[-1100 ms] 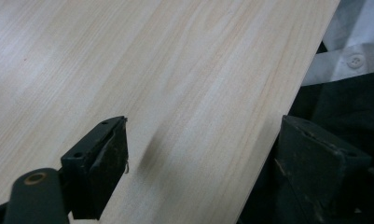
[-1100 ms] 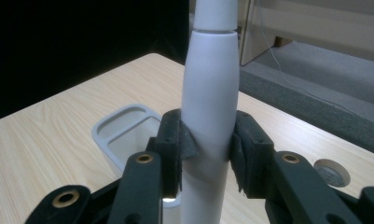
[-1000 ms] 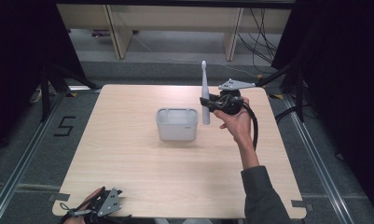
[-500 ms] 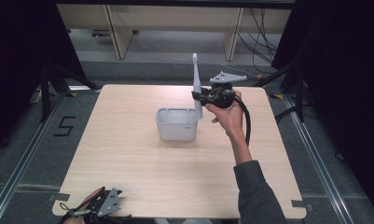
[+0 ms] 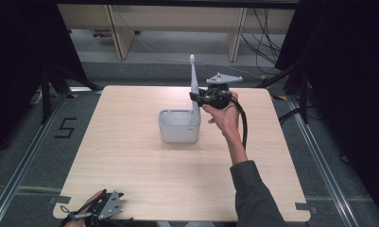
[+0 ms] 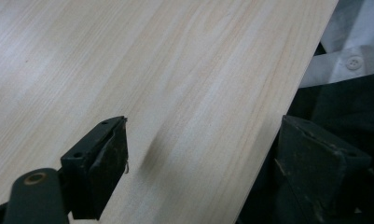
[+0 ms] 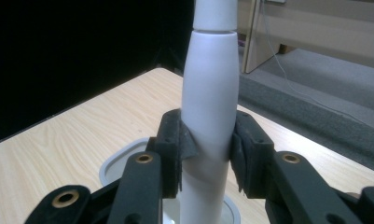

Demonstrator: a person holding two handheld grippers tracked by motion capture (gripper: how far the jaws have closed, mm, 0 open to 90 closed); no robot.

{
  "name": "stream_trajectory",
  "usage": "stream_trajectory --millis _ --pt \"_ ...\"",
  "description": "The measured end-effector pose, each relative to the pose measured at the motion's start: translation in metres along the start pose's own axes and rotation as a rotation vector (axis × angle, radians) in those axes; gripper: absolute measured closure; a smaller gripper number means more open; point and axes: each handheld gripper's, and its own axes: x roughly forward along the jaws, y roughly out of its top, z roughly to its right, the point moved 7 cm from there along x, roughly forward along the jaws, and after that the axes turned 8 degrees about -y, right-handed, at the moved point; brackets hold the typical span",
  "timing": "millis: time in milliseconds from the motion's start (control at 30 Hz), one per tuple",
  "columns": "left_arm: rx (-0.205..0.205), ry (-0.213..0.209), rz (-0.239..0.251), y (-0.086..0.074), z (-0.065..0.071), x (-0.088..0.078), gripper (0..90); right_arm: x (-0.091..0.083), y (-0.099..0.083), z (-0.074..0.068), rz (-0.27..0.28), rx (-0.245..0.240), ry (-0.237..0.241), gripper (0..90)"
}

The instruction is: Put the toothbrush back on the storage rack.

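A white electric toothbrush (image 5: 194, 85) stands upright, with my right gripper (image 5: 197, 98) shut on its handle. Its lower end dips at the right rear corner of a light grey rectangular container (image 5: 178, 133) in the middle of the table. In the right gripper view both pads clamp the toothbrush (image 7: 208, 93), and the container rim (image 7: 114, 164) lies just below. My left gripper (image 5: 103, 206) rests at the table's near left edge. In the left gripper view that gripper (image 6: 203, 140) is open, with only the table edge between its jaws.
The wooden table (image 5: 130, 161) has bare room all around the container. A black cable (image 5: 244, 124) hangs from the right gripper along the forearm. Wooden shelving legs (image 5: 116, 33) and floor cables (image 5: 267, 28) lie beyond the far edge.
My right gripper has carried the toothbrush leftward, from beside the container's right side to over its right rear corner. The left gripper has stayed put.
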Motion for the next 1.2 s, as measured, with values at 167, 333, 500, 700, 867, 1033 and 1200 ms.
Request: stream_trajectory --millis 167,333,500,700,867,1033,1200 --pt "0.000 -0.003 0.003 0.000 0.001 0.000 16.2 0.005 -0.003 -0.003 -0.015 0.021 0.004 66.6" --pt "0.002 -0.003 0.003 0.000 0.001 0.000 16.2 0.010 -0.007 -0.002 -0.021 0.018 -0.002 66.6" --pt "0.001 -0.005 0.004 0.000 0.001 0.000 16.2 0.013 -0.009 -0.002 -0.027 0.035 0.004 66.6" --pt "0.003 -0.005 0.003 0.000 0.001 0.000 16.2 0.017 -0.014 -0.002 -0.034 0.032 -0.004 66.5" --pt "0.003 -0.005 0.003 0.000 0.001 0.000 16.2 0.022 -0.024 0.000 -0.045 0.036 -0.003 66.5" --pt "0.001 -0.006 0.000 0.000 0.001 0.001 16.2 0.024 -0.032 0.000 -0.068 0.055 -0.011 66.6" --pt "0.002 -0.005 0.002 0.000 0.001 0.000 16.2 0.026 -0.040 0.003 -0.082 0.039 -0.033 66.5"
